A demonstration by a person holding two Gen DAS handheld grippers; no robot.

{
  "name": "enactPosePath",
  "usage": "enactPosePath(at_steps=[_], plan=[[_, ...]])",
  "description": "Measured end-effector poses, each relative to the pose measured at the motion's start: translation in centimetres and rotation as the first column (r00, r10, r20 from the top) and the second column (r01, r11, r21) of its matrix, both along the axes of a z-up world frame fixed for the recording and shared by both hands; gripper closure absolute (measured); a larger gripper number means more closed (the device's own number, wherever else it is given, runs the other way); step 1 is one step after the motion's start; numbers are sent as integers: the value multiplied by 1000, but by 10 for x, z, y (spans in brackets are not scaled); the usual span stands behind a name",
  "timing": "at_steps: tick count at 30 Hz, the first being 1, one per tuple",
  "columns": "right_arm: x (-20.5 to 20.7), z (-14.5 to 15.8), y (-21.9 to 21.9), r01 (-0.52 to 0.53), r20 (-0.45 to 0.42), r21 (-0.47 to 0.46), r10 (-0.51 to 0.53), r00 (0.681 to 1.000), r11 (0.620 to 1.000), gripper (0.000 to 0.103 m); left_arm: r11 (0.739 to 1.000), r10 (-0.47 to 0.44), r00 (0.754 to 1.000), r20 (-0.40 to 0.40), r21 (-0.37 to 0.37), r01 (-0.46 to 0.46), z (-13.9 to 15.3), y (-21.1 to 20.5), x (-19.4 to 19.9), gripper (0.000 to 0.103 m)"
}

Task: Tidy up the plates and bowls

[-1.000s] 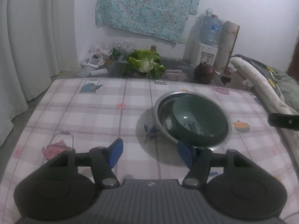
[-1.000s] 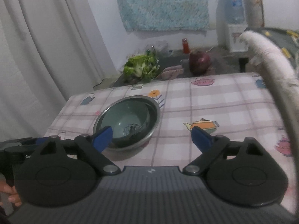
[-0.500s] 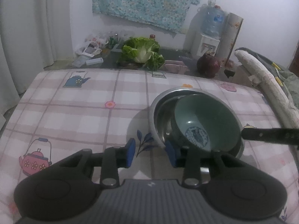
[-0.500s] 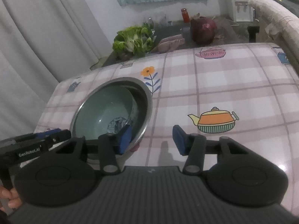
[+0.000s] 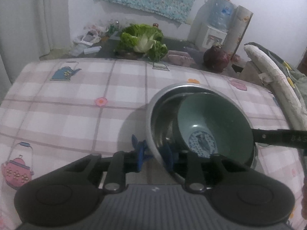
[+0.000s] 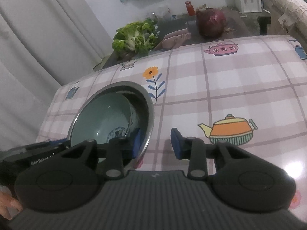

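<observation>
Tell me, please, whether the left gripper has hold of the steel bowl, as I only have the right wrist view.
Observer: Yes, the left gripper is shut on the near rim of the steel bowl.
Operator: How does it straddle the rim?
Observer: The finger on the right in the left wrist view is inside the bowl; the other is outside the wall.
Operator: Is the green bowl crowding the inner one?
Observer: The green bowl sits toward the opposite side, with bare steel showing above the inner finger.
</observation>
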State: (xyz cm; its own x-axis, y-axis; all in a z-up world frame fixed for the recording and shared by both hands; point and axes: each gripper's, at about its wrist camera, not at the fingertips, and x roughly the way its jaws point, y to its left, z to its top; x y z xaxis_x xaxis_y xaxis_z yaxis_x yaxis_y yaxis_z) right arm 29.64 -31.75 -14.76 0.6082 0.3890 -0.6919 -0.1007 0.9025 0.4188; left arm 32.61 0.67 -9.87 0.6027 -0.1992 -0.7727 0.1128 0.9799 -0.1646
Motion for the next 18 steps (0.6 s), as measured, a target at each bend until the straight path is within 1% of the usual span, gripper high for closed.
enactPosePath(at_steps=[3, 7, 8, 14, 18], plan=[[7, -5, 0, 4, -15, 24, -4, 1000, 1000, 76, 1000, 11, 1000, 4, 5, -11, -1, -2, 2, 83], [8, -6, 4, 0, -16, 47, 0, 1000, 999, 88, 1000, 0, 1000, -1, 0, 0, 0, -2, -3, 84], [6, -4, 5, -3, -16, 43, 4, 1000, 999, 90, 1000, -6, 1000, -4, 0, 6, 0, -2, -5, 84], [-18, -1, 6, -33, -36, 53, 35, 999, 998, 91, 999, -31, 999, -30, -17, 31, 3, 3, -22, 84], [-32, 0, 4, -44, -46, 70, 47, 998, 997, 90, 999, -46, 999, -30, -9, 45, 2, 3, -30, 83]])
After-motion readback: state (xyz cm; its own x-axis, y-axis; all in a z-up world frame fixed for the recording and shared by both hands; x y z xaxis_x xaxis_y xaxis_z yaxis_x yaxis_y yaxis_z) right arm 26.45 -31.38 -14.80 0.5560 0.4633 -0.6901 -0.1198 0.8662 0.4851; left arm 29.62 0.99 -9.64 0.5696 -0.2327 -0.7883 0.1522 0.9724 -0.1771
